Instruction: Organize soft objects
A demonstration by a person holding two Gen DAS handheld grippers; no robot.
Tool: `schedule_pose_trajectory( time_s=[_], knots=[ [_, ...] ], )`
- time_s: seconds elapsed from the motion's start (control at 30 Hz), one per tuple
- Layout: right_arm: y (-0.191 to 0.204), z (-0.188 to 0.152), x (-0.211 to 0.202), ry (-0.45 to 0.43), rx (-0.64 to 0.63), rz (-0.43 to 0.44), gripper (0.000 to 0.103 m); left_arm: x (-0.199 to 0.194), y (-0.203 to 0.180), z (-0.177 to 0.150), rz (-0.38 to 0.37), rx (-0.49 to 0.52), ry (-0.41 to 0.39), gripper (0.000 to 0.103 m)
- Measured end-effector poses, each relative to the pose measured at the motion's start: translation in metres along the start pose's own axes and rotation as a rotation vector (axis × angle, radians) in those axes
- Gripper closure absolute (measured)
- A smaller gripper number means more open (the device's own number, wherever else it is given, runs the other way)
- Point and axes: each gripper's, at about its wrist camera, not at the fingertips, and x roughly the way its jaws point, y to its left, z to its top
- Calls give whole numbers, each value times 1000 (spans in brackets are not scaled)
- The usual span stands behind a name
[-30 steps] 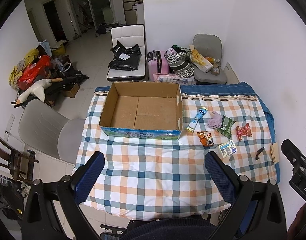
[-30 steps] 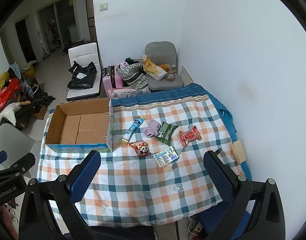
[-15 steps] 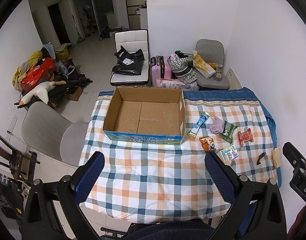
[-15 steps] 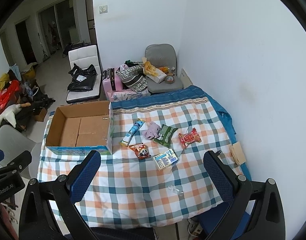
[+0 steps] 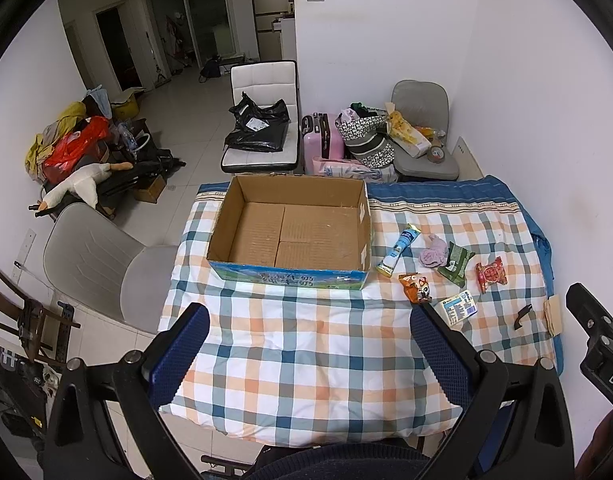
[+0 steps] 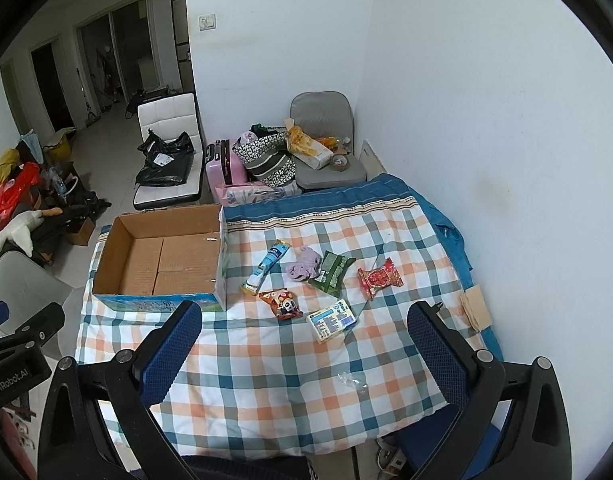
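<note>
An open, empty cardboard box (image 5: 290, 232) (image 6: 162, 256) sits on the left of the checked table. To its right lie a blue tube (image 5: 399, 249) (image 6: 266, 267), a purple cloth (image 5: 433, 254) (image 6: 304, 266), a green pack (image 5: 455, 262) (image 6: 331, 273), a red packet (image 5: 491, 277) (image 6: 380, 278), an orange panda packet (image 5: 416, 287) (image 6: 283, 303) and a white-blue pack (image 5: 459, 307) (image 6: 331, 320). My left gripper (image 5: 310, 350) is open and empty, high above the table's near edge. My right gripper (image 6: 304, 346) is open and empty, also high above the near edge.
The checked tablecloth (image 5: 306, 340) covers the table against a white wall on the right. A grey chair (image 5: 94, 260) stands left of the table. A white chair with black bags (image 5: 262, 136), a pink suitcase (image 5: 322, 140) and a loaded grey chair (image 5: 422, 148) stand beyond.
Both grippers have risen and drawn back, so the table looks smaller and farther. Nothing on the table has moved. Both stay open.
</note>
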Motion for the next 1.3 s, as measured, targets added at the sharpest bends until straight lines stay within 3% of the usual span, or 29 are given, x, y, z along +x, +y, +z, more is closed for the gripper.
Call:
schedule_pose_trajectory(
  time_s=[0.6, 1.0, 1.13, 1.3],
  knots=[
    [3, 15, -5, -18, -3, 18, 0, -1, 1, -1, -1, -1, -4, 0],
    [7, 8, -7, -34, -13, 37, 0, -1, 2, -3, -4, 0, -4, 0],
    [0, 3, 9, -6, 11, 37, 0, 5, -5, 9, -14, 8, 3, 0],
    [-35, 1, 53, 62, 87, 19, 0, 46, -32, 34, -46, 43, 24, 0]
  ],
)
